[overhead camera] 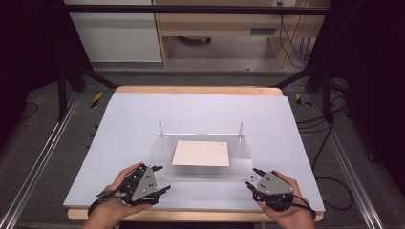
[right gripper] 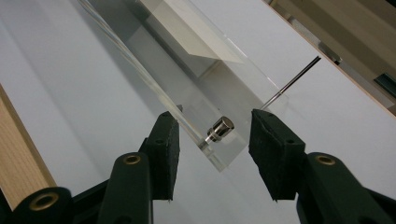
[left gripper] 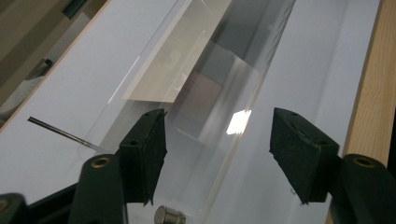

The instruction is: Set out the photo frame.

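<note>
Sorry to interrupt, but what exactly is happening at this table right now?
A person holds a gripper in each hand at the near corners of a clear acrylic plate with a cream sheet on it. The right gripper has its open jaws around the corner with a metal stud, not yet pressing. The left gripper is open over the plate's other near corner. Two thin pins stand at the far edge.

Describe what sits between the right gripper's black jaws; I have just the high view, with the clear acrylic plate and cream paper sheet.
Observer: The right gripper straddles a corner of the clear acrylic plate. A small steel cylindrical knob lies between its open jaws, untouched.
Operator: Report the left gripper.
Observer: The left gripper is open too. A matching steel knob sits low between its jaws, close to one of them, and the plate's edge runs between them.
</note>
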`<act>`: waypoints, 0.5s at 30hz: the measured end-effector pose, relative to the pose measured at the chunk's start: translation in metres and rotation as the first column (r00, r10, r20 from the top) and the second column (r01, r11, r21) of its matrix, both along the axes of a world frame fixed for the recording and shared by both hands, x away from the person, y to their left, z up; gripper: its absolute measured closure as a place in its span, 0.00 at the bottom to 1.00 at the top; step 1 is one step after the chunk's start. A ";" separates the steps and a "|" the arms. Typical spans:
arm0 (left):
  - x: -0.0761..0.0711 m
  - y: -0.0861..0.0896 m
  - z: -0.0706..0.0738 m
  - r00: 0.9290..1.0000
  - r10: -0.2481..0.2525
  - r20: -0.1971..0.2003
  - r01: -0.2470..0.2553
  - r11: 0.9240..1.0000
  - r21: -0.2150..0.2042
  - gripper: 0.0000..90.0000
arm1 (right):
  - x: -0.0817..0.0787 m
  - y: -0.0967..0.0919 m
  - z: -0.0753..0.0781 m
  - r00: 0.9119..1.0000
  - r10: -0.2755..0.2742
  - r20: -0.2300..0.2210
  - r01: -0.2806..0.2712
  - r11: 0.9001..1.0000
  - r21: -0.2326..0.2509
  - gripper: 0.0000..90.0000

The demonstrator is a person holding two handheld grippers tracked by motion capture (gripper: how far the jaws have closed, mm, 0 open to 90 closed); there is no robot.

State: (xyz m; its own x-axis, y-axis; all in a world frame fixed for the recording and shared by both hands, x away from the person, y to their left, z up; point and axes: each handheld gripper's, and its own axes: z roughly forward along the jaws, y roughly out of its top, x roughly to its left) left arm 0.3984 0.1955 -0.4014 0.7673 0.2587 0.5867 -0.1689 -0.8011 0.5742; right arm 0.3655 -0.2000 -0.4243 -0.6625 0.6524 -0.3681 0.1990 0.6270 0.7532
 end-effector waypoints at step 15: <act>0.002 0.002 -0.003 1.000 -0.010 0.011 0.010 1.000 0.006 0.63 | 0.002 0.001 0.004 1.000 -0.002 -0.029 0.002 1.000 -0.007 0.59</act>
State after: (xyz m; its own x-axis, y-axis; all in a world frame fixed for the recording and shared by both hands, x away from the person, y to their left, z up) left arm 0.4000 0.1972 -0.4040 0.7631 0.2478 0.5969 -0.1833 -0.8027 0.5676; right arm 0.3674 -0.1992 -0.4207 -0.6718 0.6509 -0.3535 0.2216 0.6320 0.7426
